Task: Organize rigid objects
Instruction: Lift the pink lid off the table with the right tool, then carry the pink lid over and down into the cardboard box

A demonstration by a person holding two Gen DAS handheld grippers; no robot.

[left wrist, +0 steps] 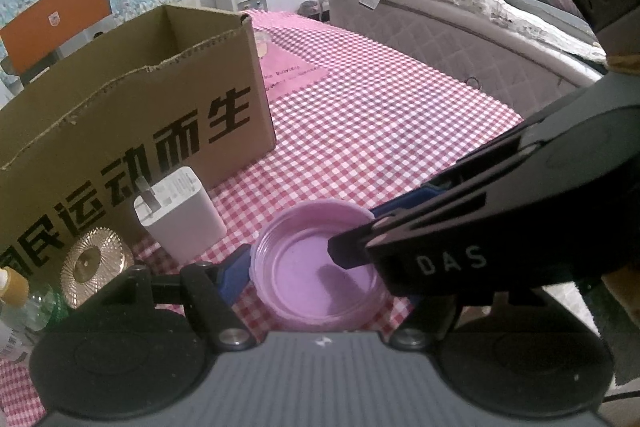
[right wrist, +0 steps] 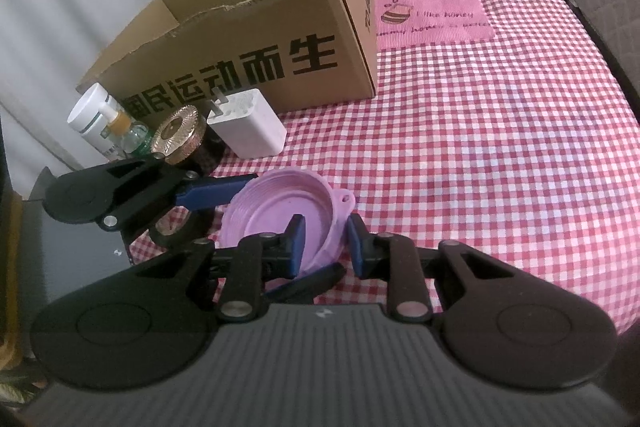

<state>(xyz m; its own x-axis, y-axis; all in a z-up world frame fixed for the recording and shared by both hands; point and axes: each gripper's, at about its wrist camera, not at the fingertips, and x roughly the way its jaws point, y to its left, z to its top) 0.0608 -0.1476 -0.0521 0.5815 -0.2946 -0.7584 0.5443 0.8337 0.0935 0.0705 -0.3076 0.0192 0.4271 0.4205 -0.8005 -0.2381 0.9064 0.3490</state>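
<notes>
Nearest, the right gripper (right wrist: 322, 243) has its jaws either side of the near rim of the purple lid (right wrist: 280, 215), one blue pad inside the dish, one outside; whether they pinch it I cannot tell. The lid sits tilted on the checked cloth of the bench (right wrist: 480, 167). The left gripper (left wrist: 308, 251) brackets the same lid (left wrist: 320, 271) from the other side, jaws spread wide, one blue finger against its edge. Just beyond lie a white charger (right wrist: 248, 125), a gold-topped jar (right wrist: 180, 135) and a white bottle (right wrist: 90, 115). Behind them stands the open cardboard box (right wrist: 256, 39), then the bed (left wrist: 460, 19)
</notes>
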